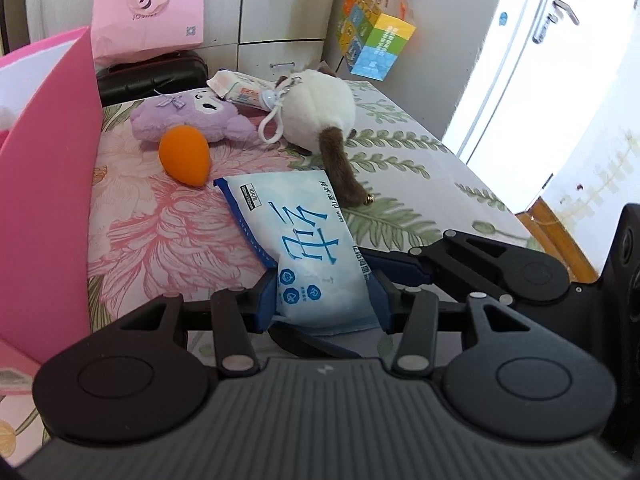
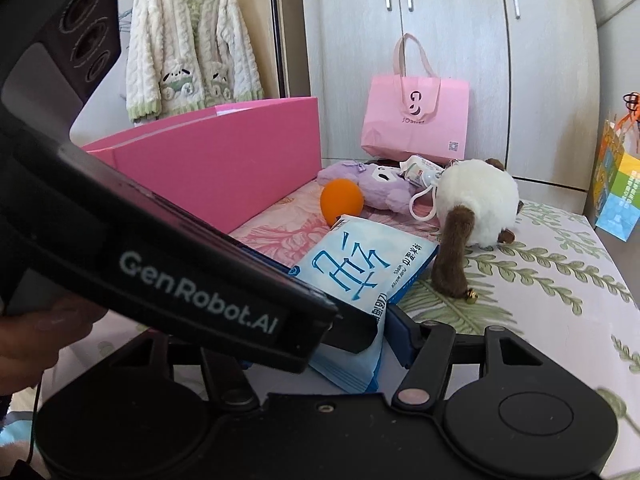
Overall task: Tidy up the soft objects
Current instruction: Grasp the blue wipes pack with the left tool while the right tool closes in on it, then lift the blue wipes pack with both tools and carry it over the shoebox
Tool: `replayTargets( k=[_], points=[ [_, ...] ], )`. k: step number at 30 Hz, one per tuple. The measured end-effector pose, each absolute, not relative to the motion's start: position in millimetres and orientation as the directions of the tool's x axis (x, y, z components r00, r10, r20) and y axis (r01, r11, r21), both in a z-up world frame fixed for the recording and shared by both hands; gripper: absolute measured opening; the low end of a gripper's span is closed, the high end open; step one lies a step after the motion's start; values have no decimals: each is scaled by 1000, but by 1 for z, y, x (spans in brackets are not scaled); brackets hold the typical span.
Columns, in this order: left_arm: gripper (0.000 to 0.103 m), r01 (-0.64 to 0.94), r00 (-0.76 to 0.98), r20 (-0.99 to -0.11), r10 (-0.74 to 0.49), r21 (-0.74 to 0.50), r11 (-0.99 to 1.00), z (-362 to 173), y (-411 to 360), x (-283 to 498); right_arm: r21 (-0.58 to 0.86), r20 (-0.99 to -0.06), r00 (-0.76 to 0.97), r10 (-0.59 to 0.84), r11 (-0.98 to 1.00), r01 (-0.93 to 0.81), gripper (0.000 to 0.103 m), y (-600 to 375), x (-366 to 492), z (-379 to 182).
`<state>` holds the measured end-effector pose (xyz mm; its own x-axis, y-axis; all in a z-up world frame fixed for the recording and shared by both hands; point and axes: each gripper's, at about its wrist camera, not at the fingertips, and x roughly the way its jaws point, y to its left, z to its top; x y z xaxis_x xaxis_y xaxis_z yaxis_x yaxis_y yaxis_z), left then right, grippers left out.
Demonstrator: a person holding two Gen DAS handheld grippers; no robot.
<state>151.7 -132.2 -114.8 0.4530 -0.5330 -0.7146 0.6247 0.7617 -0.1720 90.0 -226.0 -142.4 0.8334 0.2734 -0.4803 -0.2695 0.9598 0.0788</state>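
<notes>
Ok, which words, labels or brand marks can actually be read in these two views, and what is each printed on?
"GenRobot.AI": side of the left gripper, right wrist view.
"PURE WATER" and "WIPES": blue wipes pack; a large blue Chinese character also shows, the small print is too small to read.
Pink paper bag: a logo and a code square, the brand word is too blurred.
Small pack behind the plush toys and the colourful bag: unreadable.

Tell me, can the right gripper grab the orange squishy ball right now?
Probably not. The right gripper sits at the wipes pack, which the left gripper pinches, and both block its way to the orange ball.
</notes>
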Motion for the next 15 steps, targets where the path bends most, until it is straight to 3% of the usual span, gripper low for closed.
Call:
replayTargets(
  k=[15],
  points=[
    [46, 647, 431, -732, -528, -157, 746, -76, -118, 118, 159, -510, 802, 311, 951, -267, 67, -219, 59, -104]
  ],
)
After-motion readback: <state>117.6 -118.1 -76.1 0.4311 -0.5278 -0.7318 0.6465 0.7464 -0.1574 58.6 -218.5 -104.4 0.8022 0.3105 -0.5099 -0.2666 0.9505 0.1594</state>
